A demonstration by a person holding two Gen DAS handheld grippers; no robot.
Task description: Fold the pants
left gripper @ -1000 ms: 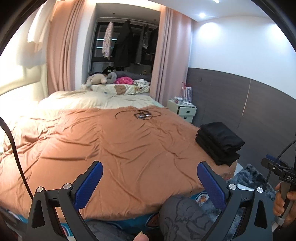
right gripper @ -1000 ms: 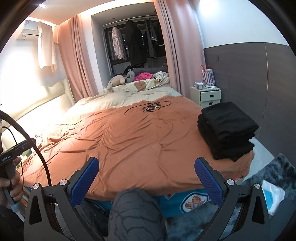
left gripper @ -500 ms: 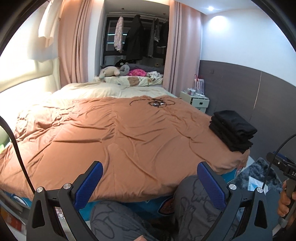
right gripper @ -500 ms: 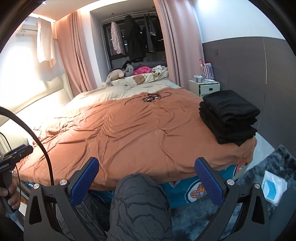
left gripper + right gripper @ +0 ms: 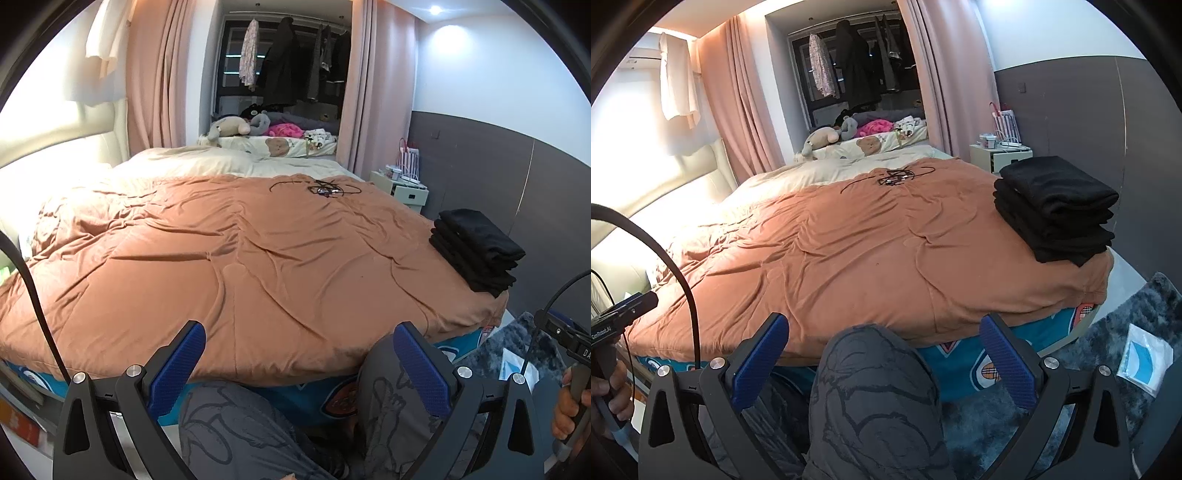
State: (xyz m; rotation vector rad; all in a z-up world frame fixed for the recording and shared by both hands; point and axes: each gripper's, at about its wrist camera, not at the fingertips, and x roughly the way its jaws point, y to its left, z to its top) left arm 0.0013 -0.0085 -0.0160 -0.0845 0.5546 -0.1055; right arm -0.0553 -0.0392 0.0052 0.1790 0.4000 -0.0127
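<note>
Both claws stand wide apart and hold nothing: the left gripper (image 5: 299,363) and the right gripper (image 5: 882,354) hover low at the foot of the bed, each with its blue pads spread over the person's grey-trousered knee (image 5: 875,384), which sits at 6 o'clock in both views. Beyond the claws, at 12 o'clock, the brown duvet (image 5: 236,266) lies rumpled and bare of any loose garment. The only pants in sight are the black stack (image 5: 1056,206), already folded and squared, at the bed's corner at 2 o'clock from the right claw and at 3 o'clock from the left. My judgement is that the step in hand is fetching the next pair, which is nowhere in view, so neither claw should close yet. To do it well, lay the pair flat on the open middle of the duvet, well apart from the stack and from the cable tangle (image 5: 321,188) at 12 o'clock, and pinch the waistband at both ends before folding
</note>
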